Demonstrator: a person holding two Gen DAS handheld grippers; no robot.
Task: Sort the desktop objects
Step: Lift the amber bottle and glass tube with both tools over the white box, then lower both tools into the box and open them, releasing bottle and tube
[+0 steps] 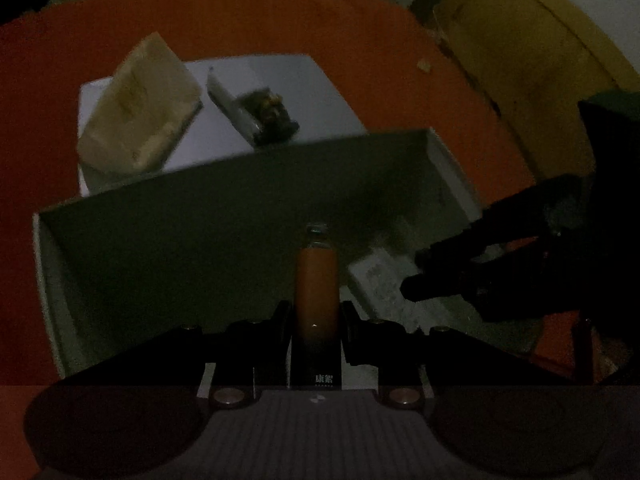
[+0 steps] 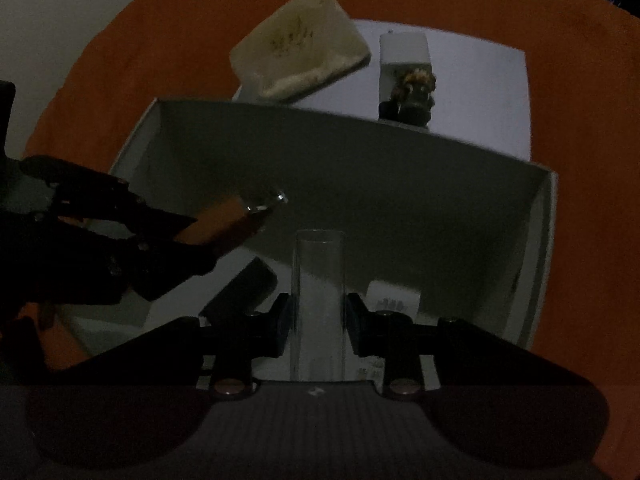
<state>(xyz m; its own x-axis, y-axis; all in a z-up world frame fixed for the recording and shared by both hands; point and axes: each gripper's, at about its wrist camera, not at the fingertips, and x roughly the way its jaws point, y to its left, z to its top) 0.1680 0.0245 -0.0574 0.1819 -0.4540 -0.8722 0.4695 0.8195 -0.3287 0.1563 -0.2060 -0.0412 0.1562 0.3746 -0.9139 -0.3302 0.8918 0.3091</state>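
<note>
Pretty dim shot, but both tongs are loaded over the open white box (image 1: 224, 216). The left tongs (image 1: 316, 320) are clamped on a small orange bottle (image 1: 316, 284), neck pointing away, and the right tongs (image 2: 318, 312) are squeezed onto a clear tube (image 2: 319, 280). Both tilt down into the box, so I'd guess that's where these go. Already inside: a white packet (image 1: 380, 280). On the far white sheet (image 1: 280, 80) sit a beige pouch (image 1: 136, 108) and a little figurine (image 1: 272, 112), on the orange worktop (image 1: 60, 60).

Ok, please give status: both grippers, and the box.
Left gripper shut on orange bottle. Right gripper shut on clear tube. Both over open white box. Nothing blocking.
</note>
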